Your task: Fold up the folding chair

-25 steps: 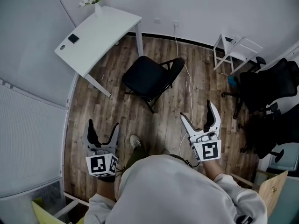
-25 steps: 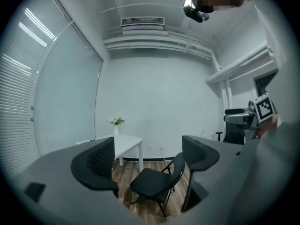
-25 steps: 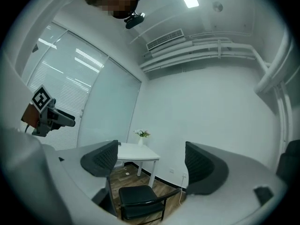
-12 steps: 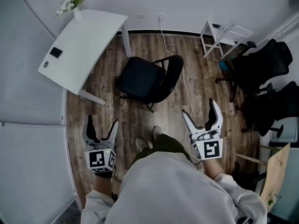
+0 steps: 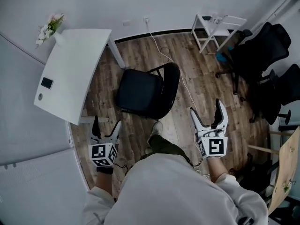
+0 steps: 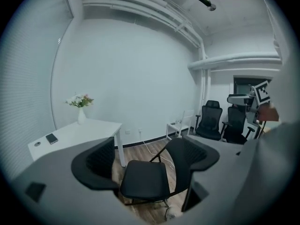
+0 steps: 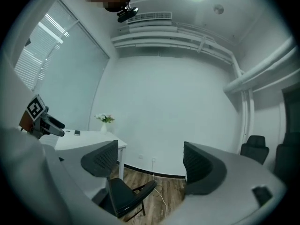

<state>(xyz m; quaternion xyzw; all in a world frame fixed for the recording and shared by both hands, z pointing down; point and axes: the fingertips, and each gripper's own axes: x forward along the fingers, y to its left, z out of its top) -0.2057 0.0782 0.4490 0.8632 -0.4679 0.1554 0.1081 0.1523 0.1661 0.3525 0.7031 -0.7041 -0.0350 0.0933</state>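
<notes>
Folding chair (image 5: pixel 140 95), black with rounded padded seat, is standing unfolded on plank floor (image 5: pixel 206 74); left tongs (image 5: pixel 107 124) and right tongs (image 5: pixel 206 110) are hanging wide open, holding nothing.

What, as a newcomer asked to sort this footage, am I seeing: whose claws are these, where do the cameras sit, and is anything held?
There is no robot here: a person holds a gripper in each hand. The head view comes from a camera on the person's head, looking down at the left gripper and the right gripper. The other two views come from cameras riding on each gripper, looking along its two fingers. Both pairs of fingers stand apart and hold nothing. On the wooden floor stands the black folding chair, not yet folded, beside a white desk carrying a vase of flowers and a phone.
</notes>
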